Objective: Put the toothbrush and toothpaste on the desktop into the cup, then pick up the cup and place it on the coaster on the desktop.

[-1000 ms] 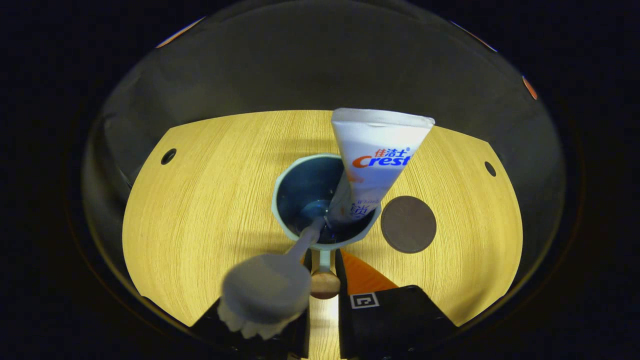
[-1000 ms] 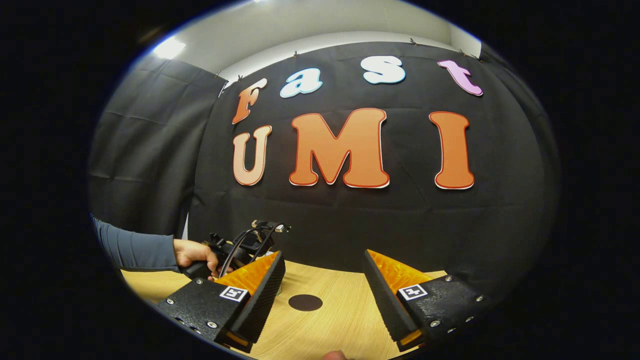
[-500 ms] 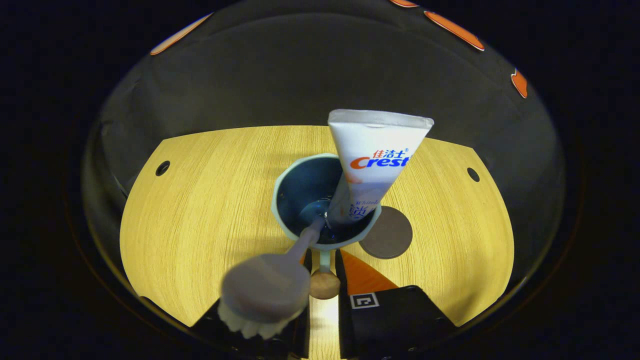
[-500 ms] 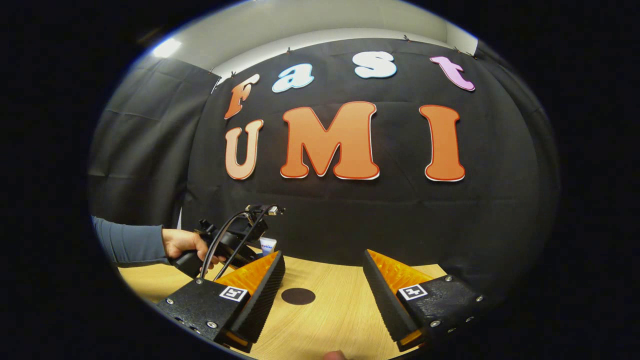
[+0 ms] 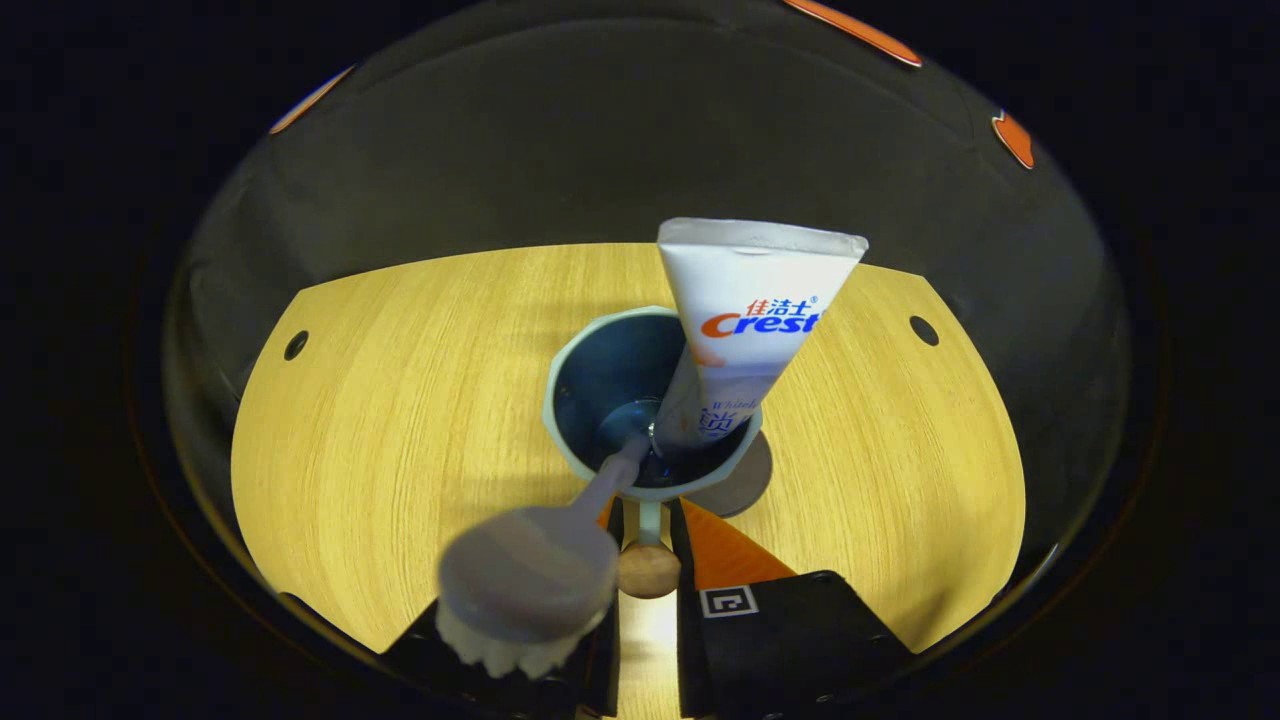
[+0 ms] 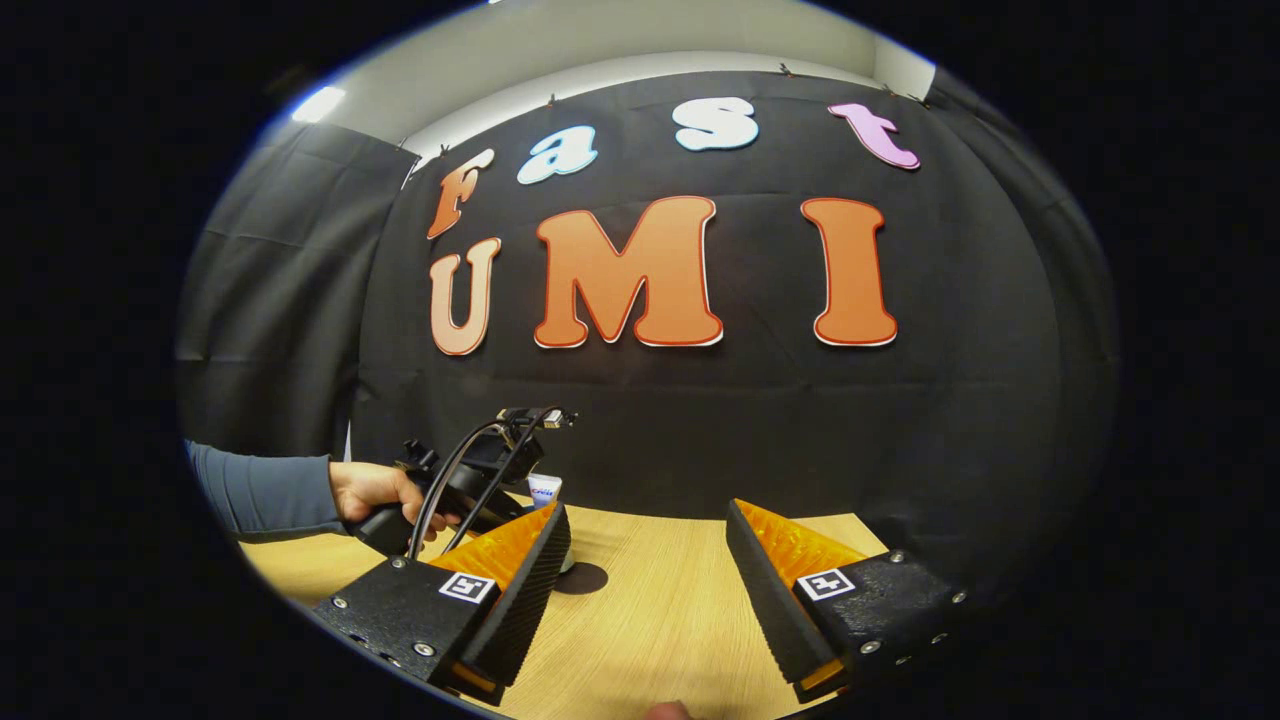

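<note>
Left claw (image 5: 648, 520) on cup (image 5: 600, 380) handle

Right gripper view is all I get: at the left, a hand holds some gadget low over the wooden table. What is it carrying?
Observer: A pale blue-green cup. The left tongs are shut on its wooden-knobbed handle.
Operator: Is anything inside the cup?
Observer: A white toothpaste tube and a pale toothbrush, both leaning out over the rim.
Operator: Is the cup on that dark round coaster yet?
Observer: From above, the cup covers most of the coaster, leaving one edge showing. I cannot tell whether it touches.
</note>
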`<act>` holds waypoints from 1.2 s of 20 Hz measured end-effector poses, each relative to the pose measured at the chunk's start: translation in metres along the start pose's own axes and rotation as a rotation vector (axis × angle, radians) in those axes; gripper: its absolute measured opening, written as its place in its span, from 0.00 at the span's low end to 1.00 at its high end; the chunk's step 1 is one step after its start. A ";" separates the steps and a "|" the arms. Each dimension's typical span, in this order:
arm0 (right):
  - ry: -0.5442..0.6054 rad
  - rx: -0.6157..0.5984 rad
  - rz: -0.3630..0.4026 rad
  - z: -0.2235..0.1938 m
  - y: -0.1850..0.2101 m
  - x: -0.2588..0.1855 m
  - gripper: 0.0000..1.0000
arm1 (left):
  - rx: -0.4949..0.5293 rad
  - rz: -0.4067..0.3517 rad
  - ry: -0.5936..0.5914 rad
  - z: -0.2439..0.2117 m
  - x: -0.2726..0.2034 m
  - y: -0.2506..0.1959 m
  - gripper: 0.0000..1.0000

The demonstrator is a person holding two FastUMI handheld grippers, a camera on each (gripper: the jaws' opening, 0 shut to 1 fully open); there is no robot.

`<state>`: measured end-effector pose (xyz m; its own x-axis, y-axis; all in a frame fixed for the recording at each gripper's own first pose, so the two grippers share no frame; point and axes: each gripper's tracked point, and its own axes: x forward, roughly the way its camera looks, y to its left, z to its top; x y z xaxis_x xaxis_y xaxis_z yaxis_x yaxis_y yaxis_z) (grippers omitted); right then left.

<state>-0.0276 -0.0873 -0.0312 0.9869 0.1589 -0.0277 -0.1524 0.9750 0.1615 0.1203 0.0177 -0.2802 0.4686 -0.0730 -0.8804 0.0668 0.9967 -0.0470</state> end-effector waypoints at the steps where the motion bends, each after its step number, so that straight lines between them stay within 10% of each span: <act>1: 0.001 0.004 -0.006 -0.001 -0.003 -0.002 0.94 | 0.009 -0.001 0.001 -0.001 0.000 0.000 0.29; 19: 0.060 0.008 -0.082 -0.035 -0.021 -0.002 0.94 | 0.071 -0.003 -0.023 -0.007 0.004 -0.001 0.31; 24: 0.045 0.001 -0.079 -0.030 -0.011 0.004 0.94 | 0.081 -0.056 -0.168 0.003 -0.004 0.002 0.86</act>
<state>-0.0232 -0.0931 -0.0629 0.9925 0.0884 -0.0850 -0.0742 0.9847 0.1578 0.1215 0.0202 -0.2755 0.6021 -0.1406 -0.7859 0.1647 0.9851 -0.0500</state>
